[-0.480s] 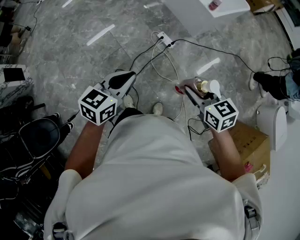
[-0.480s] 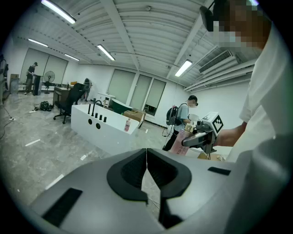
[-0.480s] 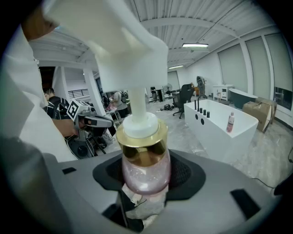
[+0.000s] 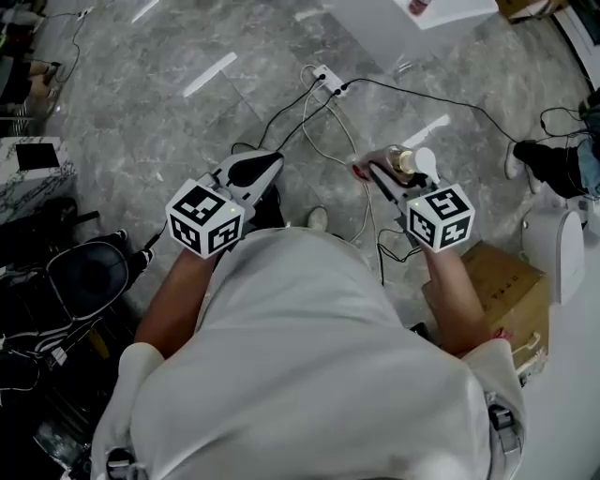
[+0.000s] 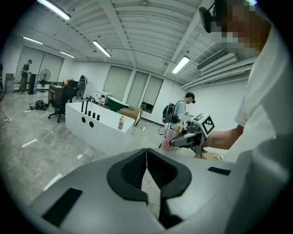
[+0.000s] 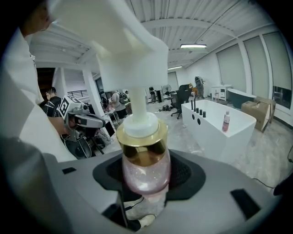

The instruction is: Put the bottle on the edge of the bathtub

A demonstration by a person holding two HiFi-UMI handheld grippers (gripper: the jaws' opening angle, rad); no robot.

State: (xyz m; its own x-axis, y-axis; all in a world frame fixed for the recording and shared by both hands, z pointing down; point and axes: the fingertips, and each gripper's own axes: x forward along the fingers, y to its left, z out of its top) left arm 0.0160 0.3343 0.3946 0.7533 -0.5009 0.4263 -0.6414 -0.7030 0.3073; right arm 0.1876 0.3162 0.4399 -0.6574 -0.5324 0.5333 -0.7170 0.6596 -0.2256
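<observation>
My right gripper (image 4: 382, 176) is shut on a pump bottle (image 4: 401, 163) with a pink glittery body, a gold collar and a white pump head. Seen from the right gripper view, the bottle (image 6: 145, 167) stands upright between the dark pads and fills the middle. My left gripper (image 4: 253, 170) is shut with nothing in it; in the left gripper view its jaws (image 5: 146, 157) meet in a thin line. The white bathtub (image 6: 219, 125) stands some way off across the floor, also seen as the bathtub (image 5: 98, 130) and the bathtub (image 4: 412, 23). A small pink bottle (image 6: 225, 121) stands on its edge.
White and black cables with a power strip (image 4: 323, 75) run over the grey marble floor ahead of my feet. A cardboard box (image 4: 502, 281) sits at the right, a black chair (image 4: 84, 272) at the left. A person with a backpack (image 5: 176, 112) stands beyond the tub.
Both grippers and the person's body have shifted slightly in the head view. The right gripper's hold on the bottle is the same, and the left stays shut.
</observation>
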